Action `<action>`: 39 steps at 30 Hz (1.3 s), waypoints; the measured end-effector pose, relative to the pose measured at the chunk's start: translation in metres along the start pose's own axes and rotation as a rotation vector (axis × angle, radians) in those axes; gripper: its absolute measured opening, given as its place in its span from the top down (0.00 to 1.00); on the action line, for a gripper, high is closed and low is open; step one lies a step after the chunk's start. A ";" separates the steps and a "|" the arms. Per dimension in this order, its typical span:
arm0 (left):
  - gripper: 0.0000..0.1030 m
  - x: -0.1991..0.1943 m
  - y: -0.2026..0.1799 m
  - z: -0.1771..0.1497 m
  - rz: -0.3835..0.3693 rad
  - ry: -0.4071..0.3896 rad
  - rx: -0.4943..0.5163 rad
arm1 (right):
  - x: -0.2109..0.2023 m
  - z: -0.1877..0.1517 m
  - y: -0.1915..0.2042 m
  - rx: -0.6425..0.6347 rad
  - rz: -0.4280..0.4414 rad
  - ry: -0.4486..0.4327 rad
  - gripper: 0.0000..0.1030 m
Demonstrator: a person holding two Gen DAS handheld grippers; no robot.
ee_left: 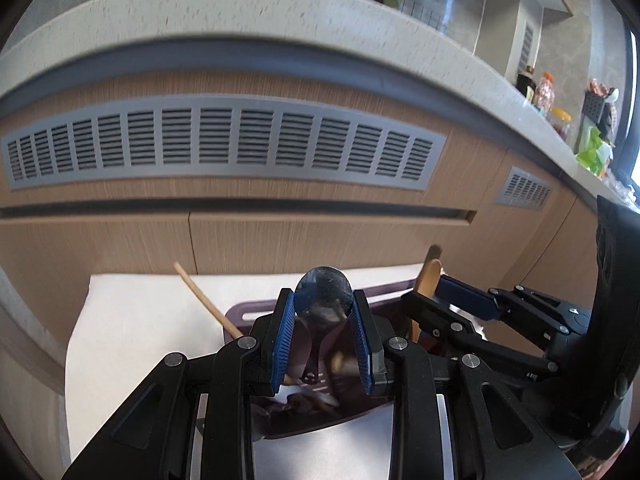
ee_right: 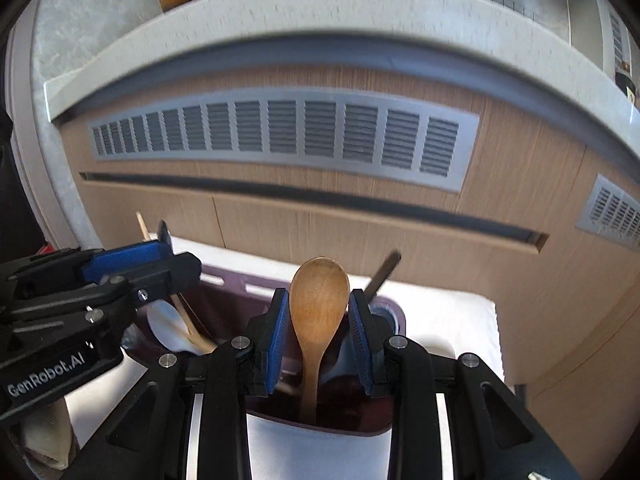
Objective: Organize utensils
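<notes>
Kitchen. Wood-grain cabinet front (ee_left: 320, 232) fills the view ahead of both claws, long grey vent grille (ee_left: 224, 148) across it, smaller grille (ee_right: 612, 212) off to the right. Pale speckled counter (ee_left: 280, 4) edge runs above the cabinet; bottles and bags (ee_left: 560, 112) sit on it far up-right of the left claw. White cloth (ee_left: 132, 320) lies below and ahead of the claws, carrying a dark maroon utensil tray (ee_left: 240, 314).

Left claw (ee_left: 324, 300) partly open, blue pads clamped on a dark blue spoon (ee_left: 324, 286), bowl up past the tips, handle running back down between the pads over the tray. Right claw (ee_right: 320, 300) partly open too, pads gripping a wooden spoon (ee_right: 319, 292), bowl up, handle down into the tray.

A chopstick (ee_left: 208, 300) leans out of the tray, left of the left claw. A white spoon (ee_right: 168, 328) lies in the tray, down-left of the right claw. Dark stick handle (ee_right: 384, 272) pokes up just right of the right claw.
</notes>
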State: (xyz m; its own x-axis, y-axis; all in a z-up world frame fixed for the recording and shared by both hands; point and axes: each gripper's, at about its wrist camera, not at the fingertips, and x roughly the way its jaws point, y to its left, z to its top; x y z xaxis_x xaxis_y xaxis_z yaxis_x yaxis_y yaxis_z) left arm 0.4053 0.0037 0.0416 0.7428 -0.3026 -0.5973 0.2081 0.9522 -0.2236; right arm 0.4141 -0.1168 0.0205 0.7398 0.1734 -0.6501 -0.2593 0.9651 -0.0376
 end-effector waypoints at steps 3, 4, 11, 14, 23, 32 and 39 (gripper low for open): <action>0.65 0.004 0.003 -0.002 -0.003 0.018 -0.024 | -0.001 -0.006 -0.002 0.000 -0.027 0.005 0.70; 0.59 0.003 0.004 -0.002 -0.002 0.019 -0.032 | -0.003 -0.007 -0.003 0.004 -0.048 0.006 0.67; 0.46 -0.042 0.006 0.004 0.017 -0.058 -0.058 | -0.063 -0.012 -0.018 0.058 -0.097 -0.097 0.42; 0.33 -0.081 0.001 0.000 0.051 -0.131 -0.046 | -0.106 -0.021 -0.023 0.070 -0.115 -0.164 0.28; 0.07 -0.174 -0.016 -0.080 0.213 -0.248 -0.025 | -0.187 -0.085 -0.019 0.129 -0.096 -0.202 0.05; 0.00 -0.198 -0.040 -0.177 0.290 -0.246 0.016 | -0.209 -0.158 0.001 0.136 -0.116 -0.163 0.05; 0.00 -0.201 -0.050 -0.205 0.295 -0.249 0.001 | -0.214 -0.181 0.006 0.149 -0.164 -0.180 0.03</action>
State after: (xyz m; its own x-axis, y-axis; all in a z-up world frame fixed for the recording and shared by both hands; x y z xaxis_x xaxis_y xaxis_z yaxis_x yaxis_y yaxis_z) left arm 0.1152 0.0085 0.0153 0.9027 0.0040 -0.4304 -0.0373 0.9969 -0.0690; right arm 0.1417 -0.1839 0.0220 0.8660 0.0321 -0.4989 -0.0430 0.9990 -0.0103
